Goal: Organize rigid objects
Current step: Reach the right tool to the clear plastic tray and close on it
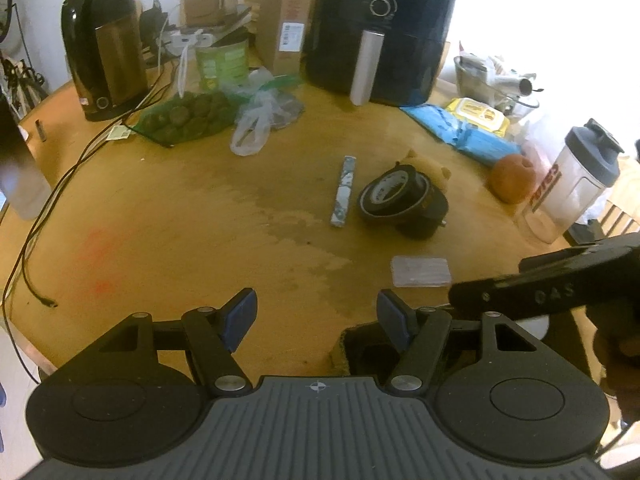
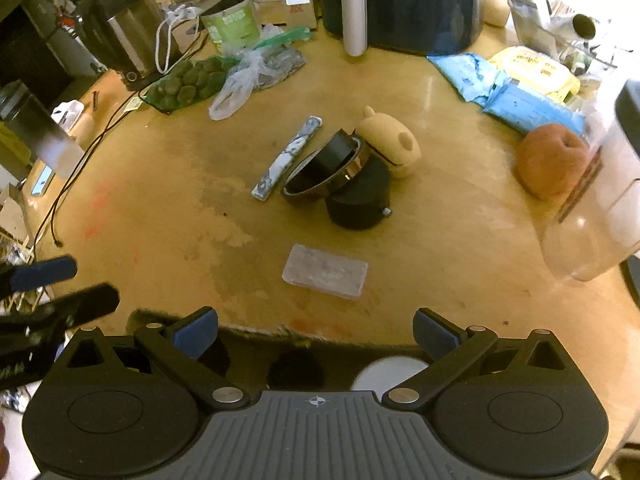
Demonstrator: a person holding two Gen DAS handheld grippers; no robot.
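Observation:
On the round wooden table [image 2: 160, 208] lie a marbled flat stick [image 2: 286, 158] [image 1: 344, 191], a tape roll [image 2: 328, 168] [image 1: 394, 196] leaning on a black cylinder [image 2: 358, 204] [image 1: 424, 216], a beige plush toy [image 2: 390, 144] behind them, and a clear flat rectangular block [image 2: 326, 272] [image 1: 420, 271] nearest me. My left gripper [image 1: 316, 318] is open and empty above the near table edge. My right gripper [image 2: 316, 334] is open and empty at the table's near edge, short of the clear block. Each gripper shows at the edge of the other's view.
At the back stand a black kettle [image 1: 102, 48], a green tub [image 1: 222, 64], a cardboard box [image 1: 288, 12] and an air fryer [image 1: 380, 28]. A bag of green items [image 1: 188, 116], blue and yellow packets [image 1: 472, 128], an orange fruit [image 1: 512, 178] and a shaker bottle [image 1: 572, 188] ring the middle. A black cable [image 1: 52, 208] trails left.

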